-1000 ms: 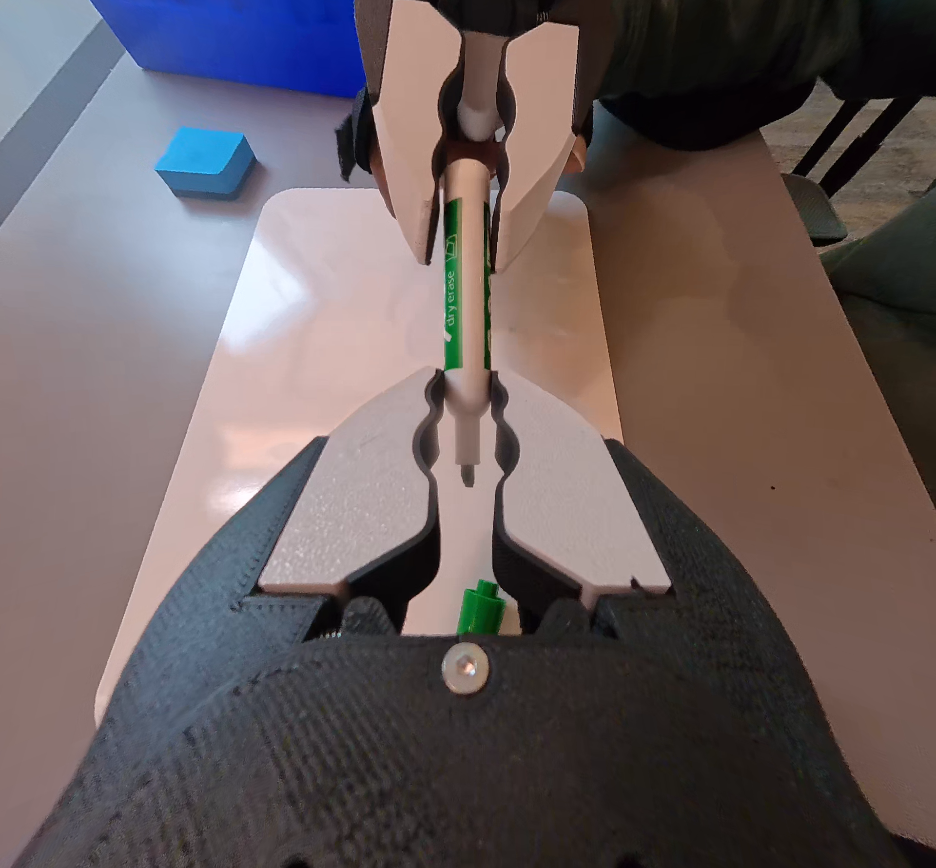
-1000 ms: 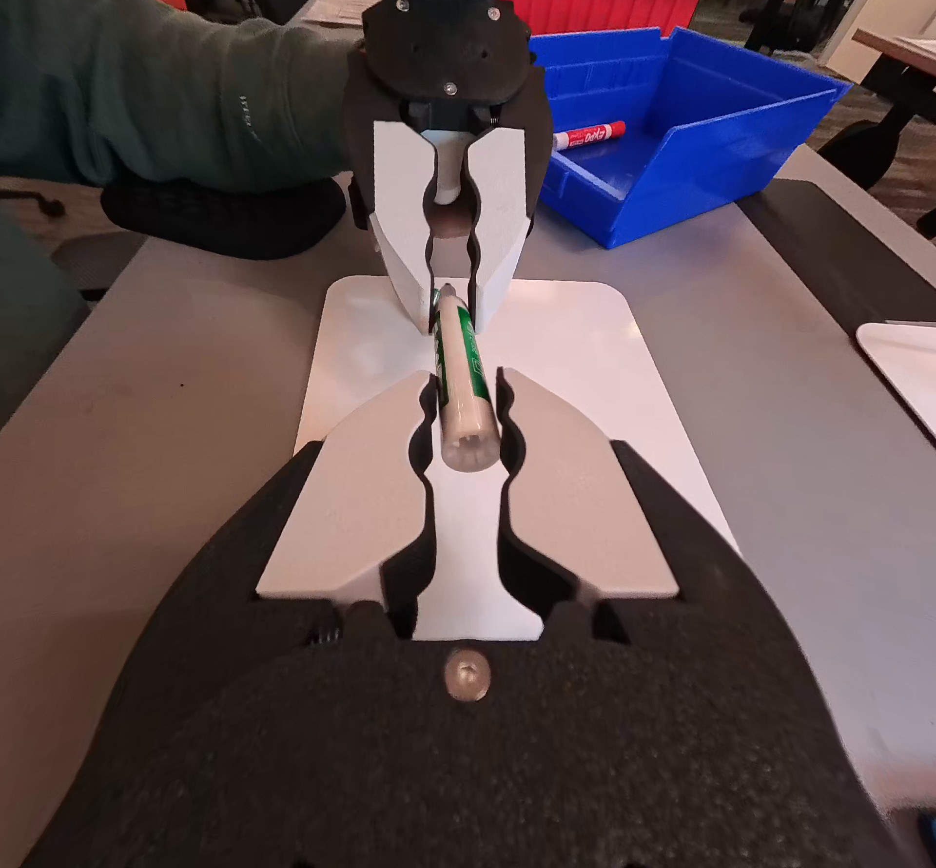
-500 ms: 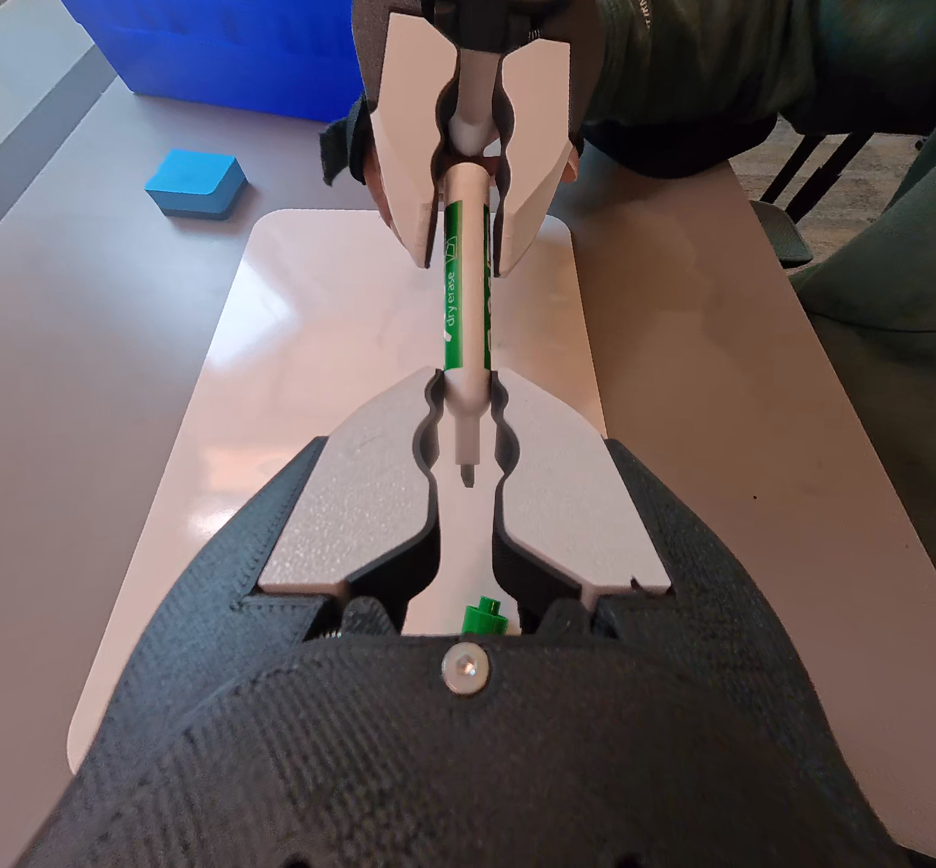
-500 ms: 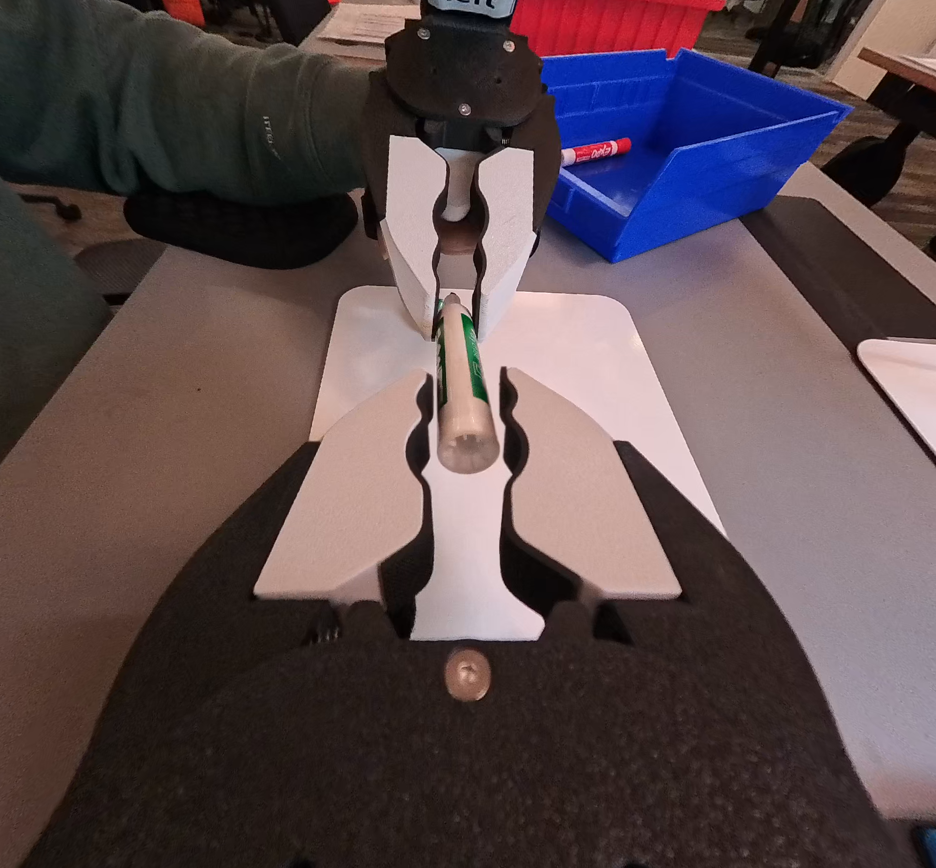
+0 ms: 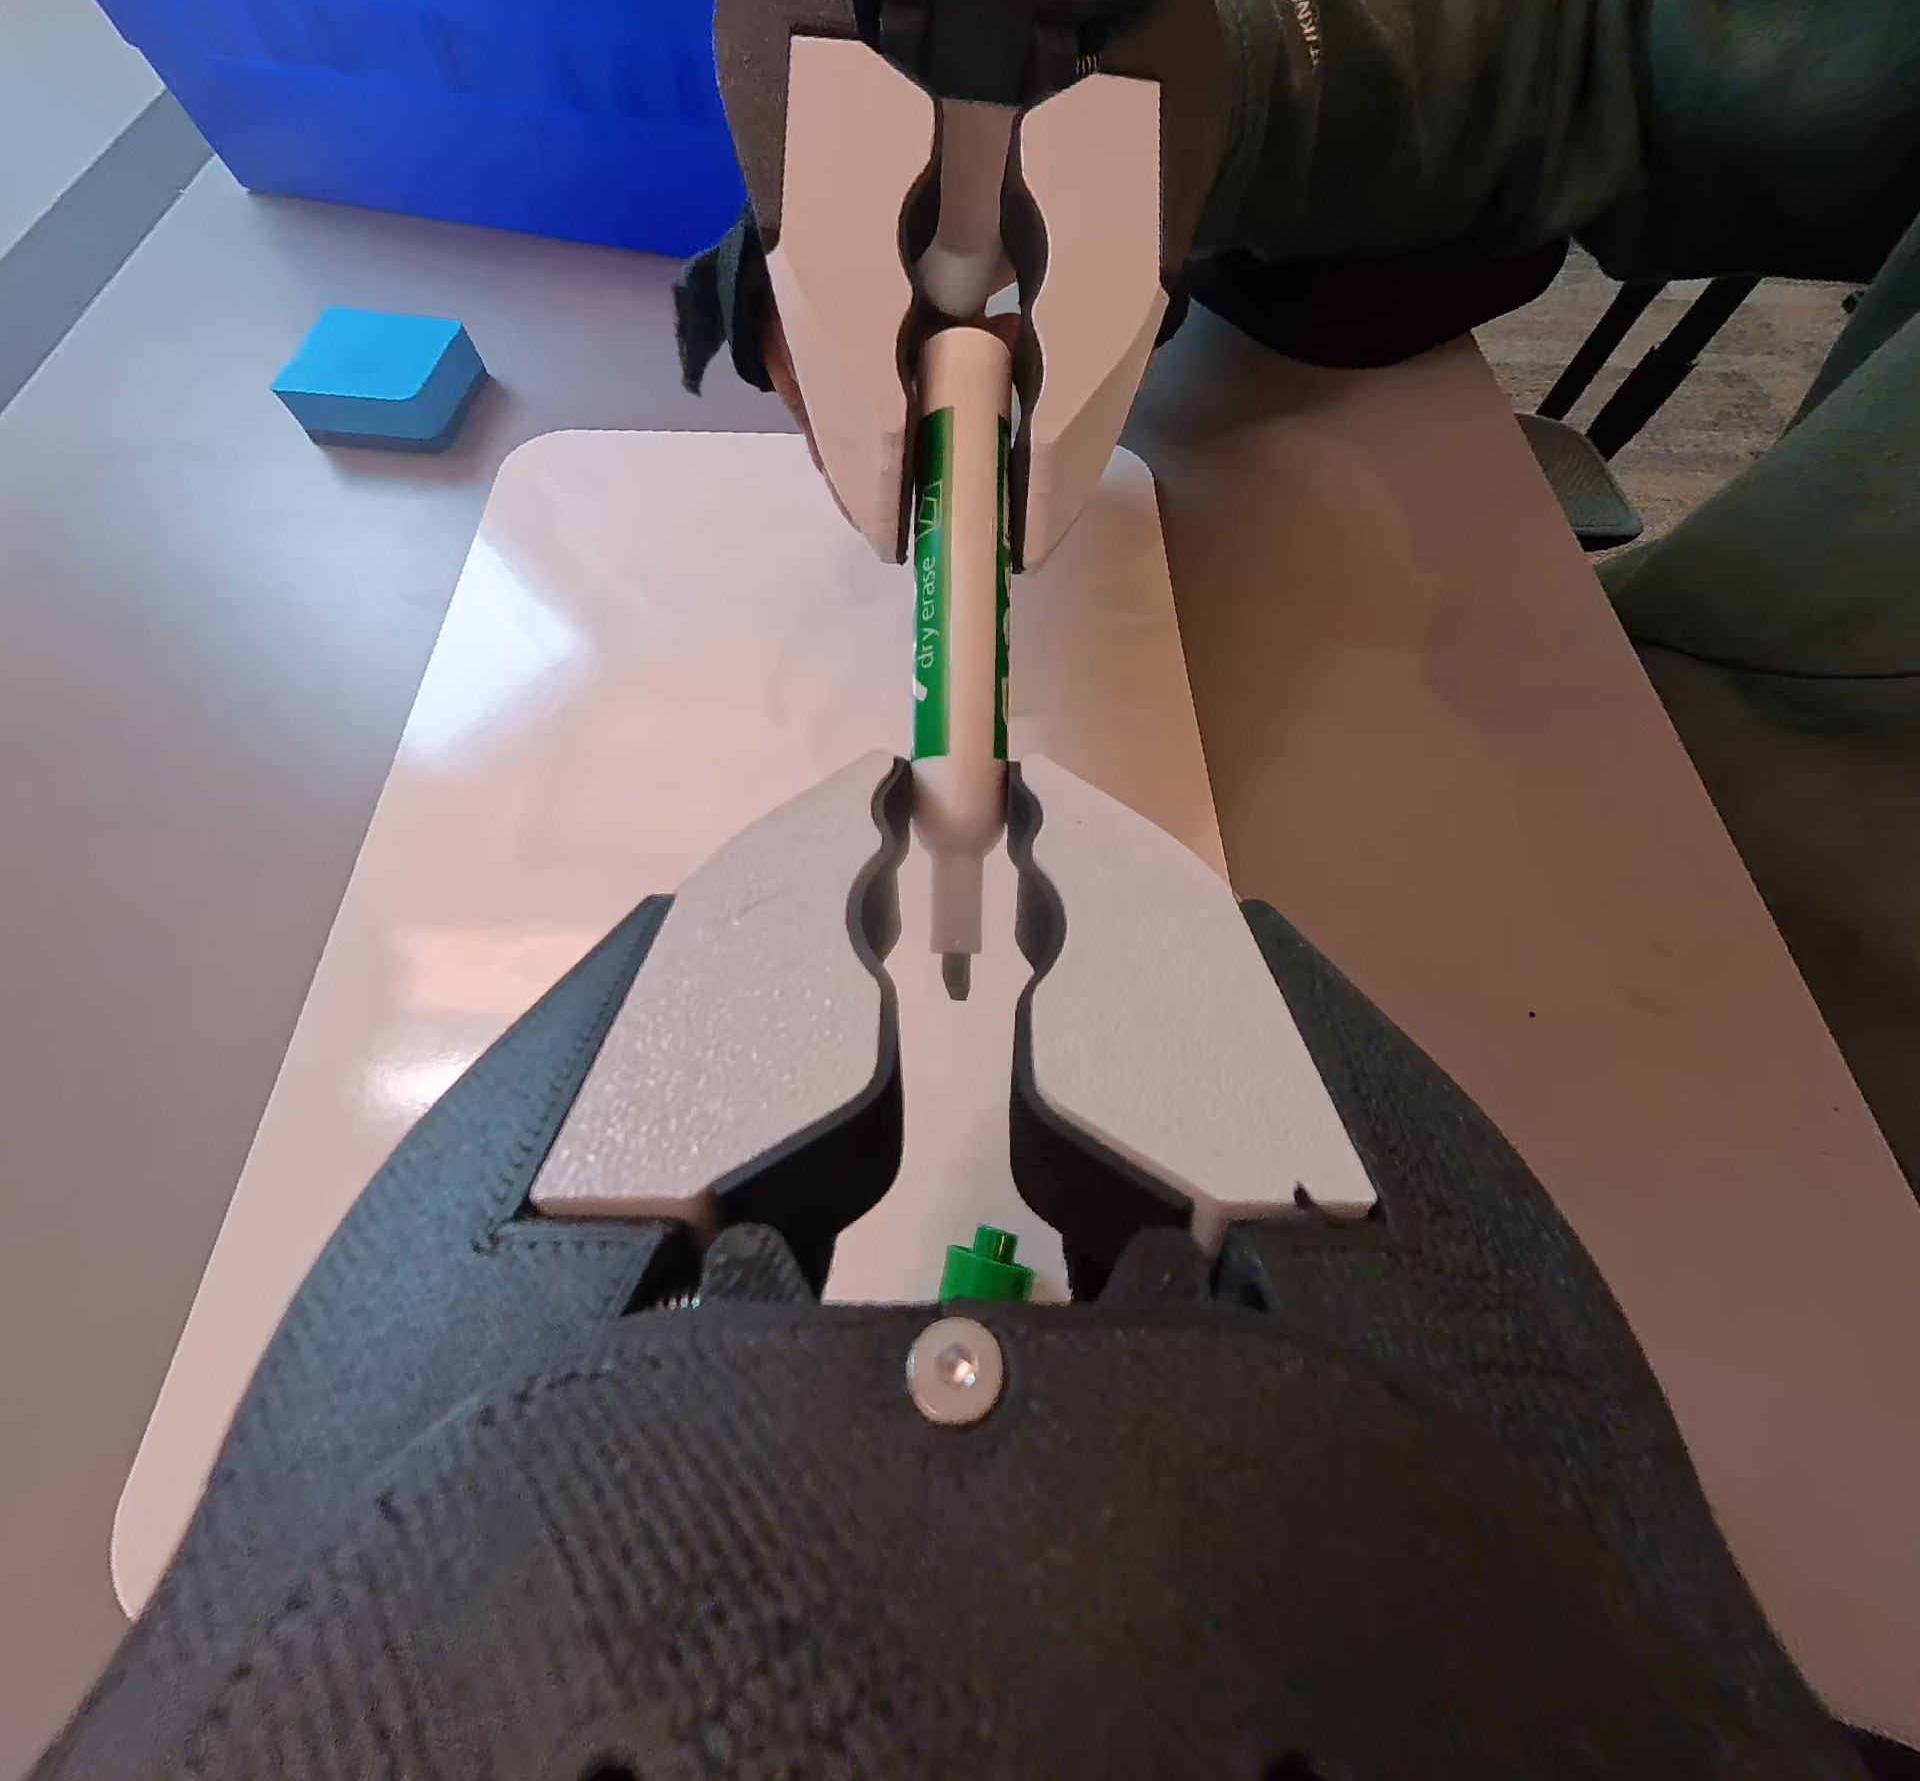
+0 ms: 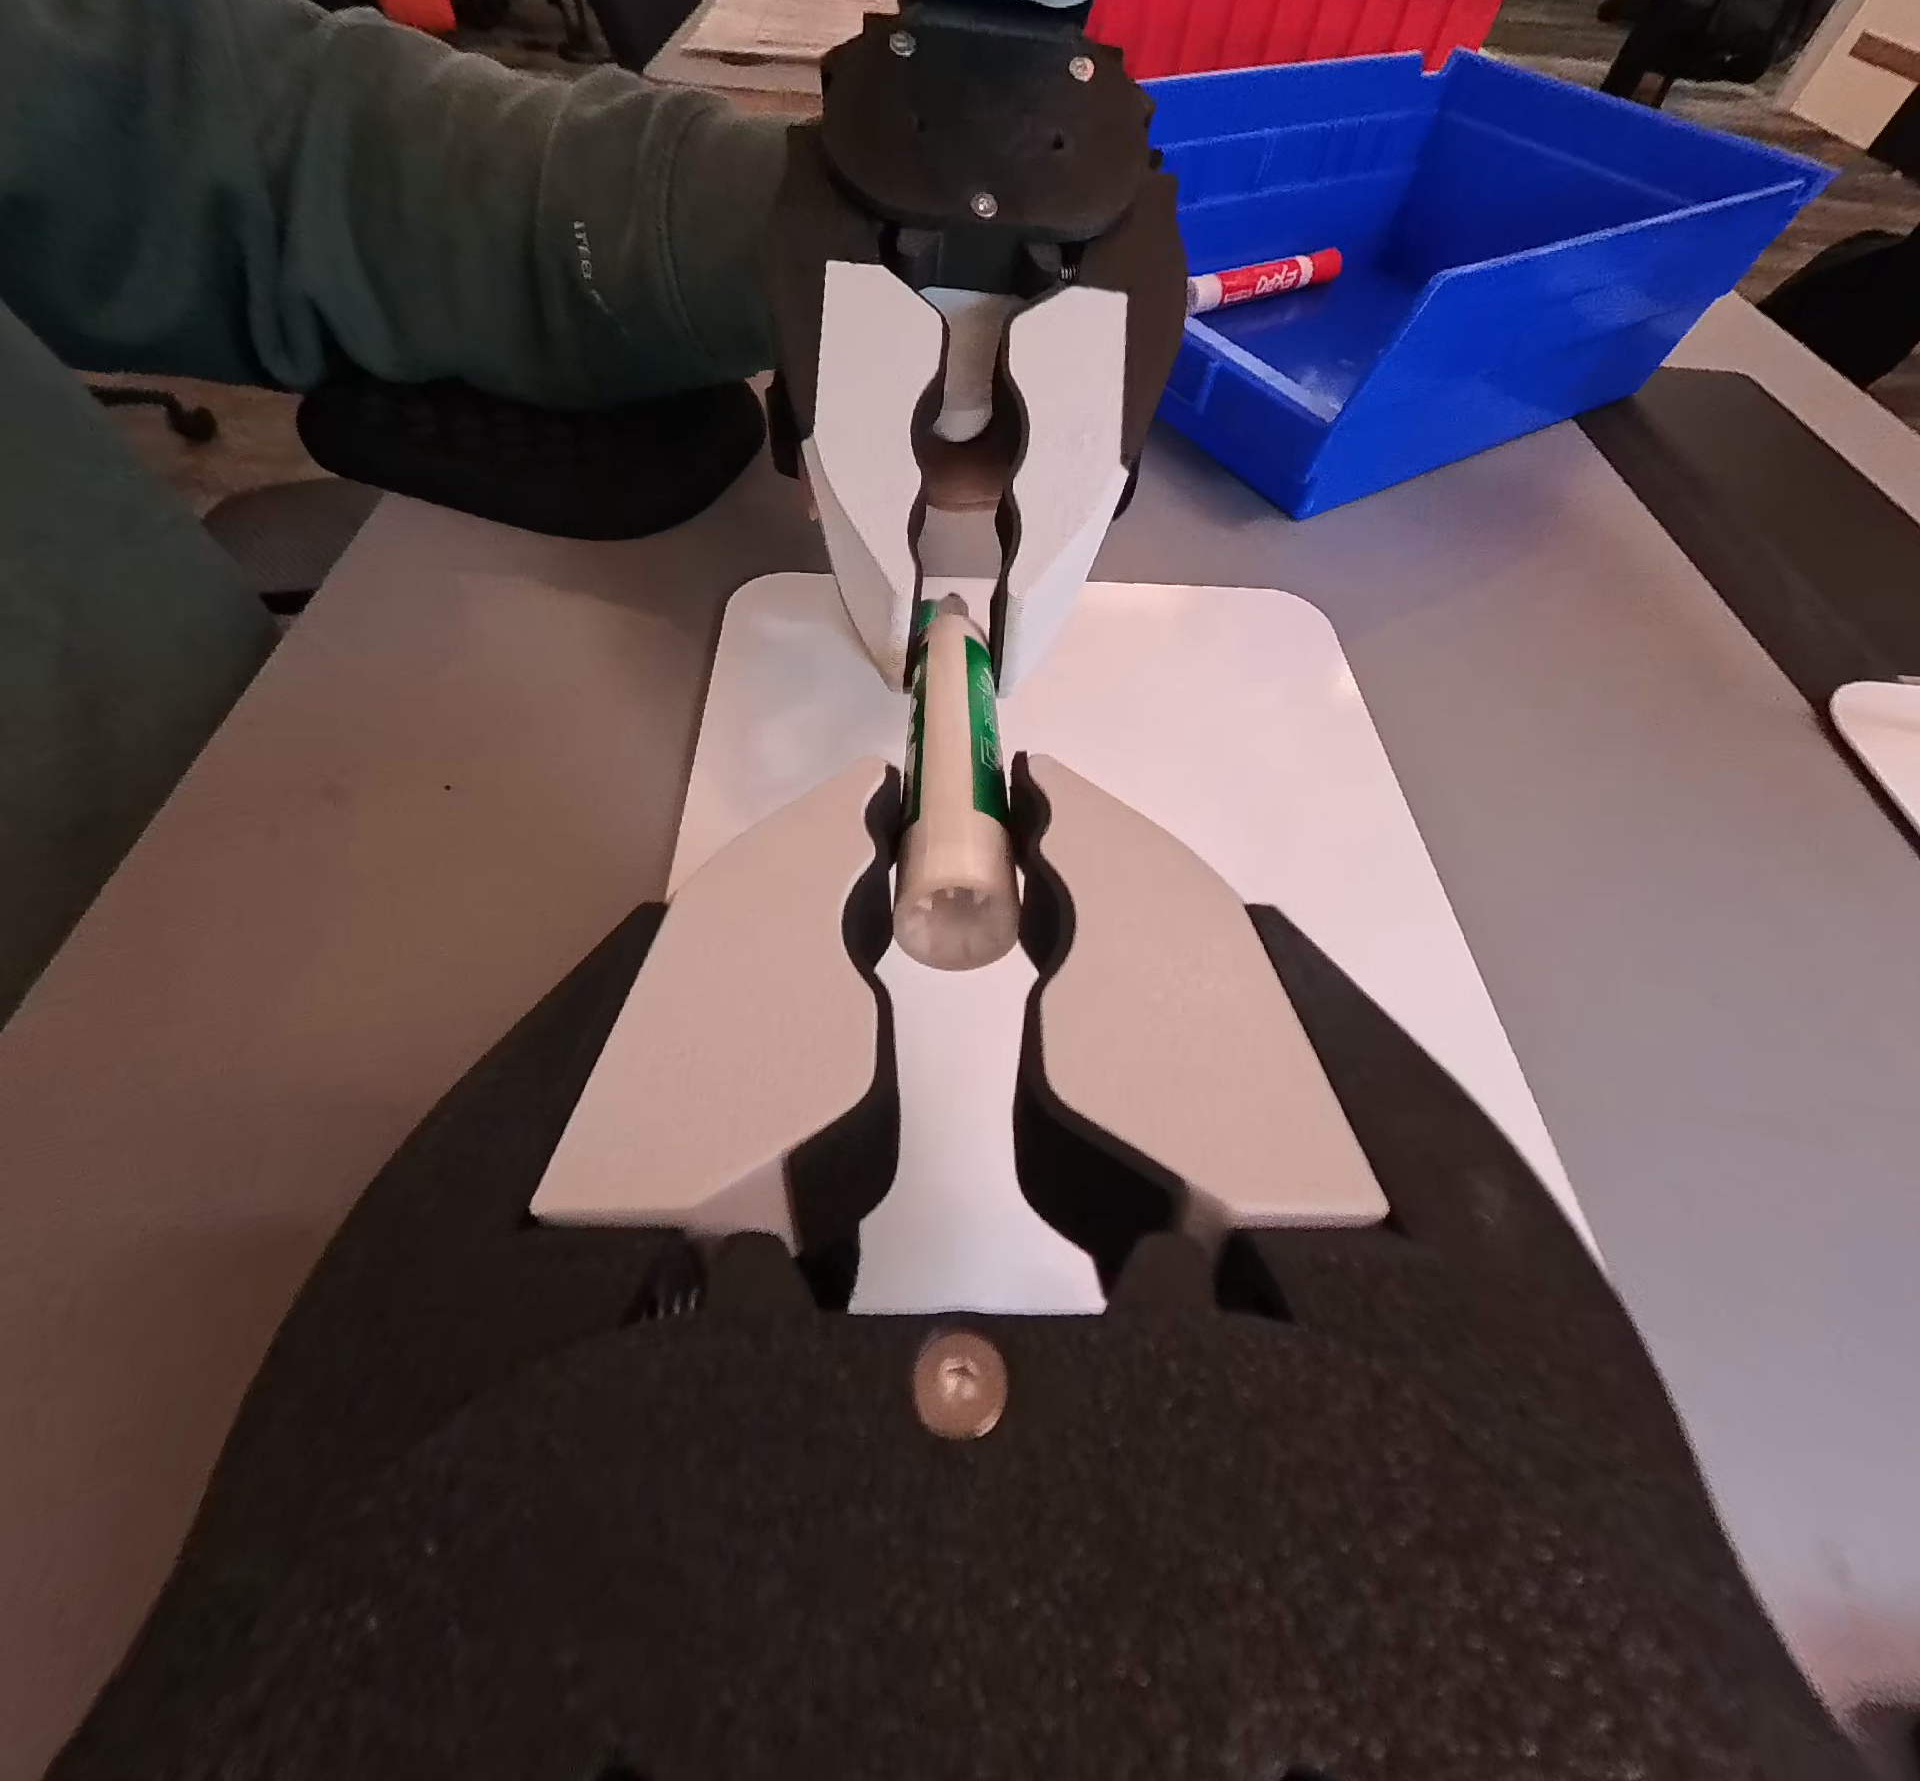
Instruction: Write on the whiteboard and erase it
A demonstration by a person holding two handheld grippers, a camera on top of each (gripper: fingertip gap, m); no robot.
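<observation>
Above one whiteboard (image 5: 665,796), both grippers' fingers (image 5: 790,1004) clench one green marker (image 5: 961,630).

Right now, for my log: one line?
left gripper shut on marker | right gripper shut on marker | cap off | whiteboard blank

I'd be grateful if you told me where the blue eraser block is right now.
In the left wrist view, the blue eraser block lies on the grey table, far left, just beyond the whiteboard's far-left corner and before the blue bin.

Warm dim light — fisheye-bent edges
</observation>
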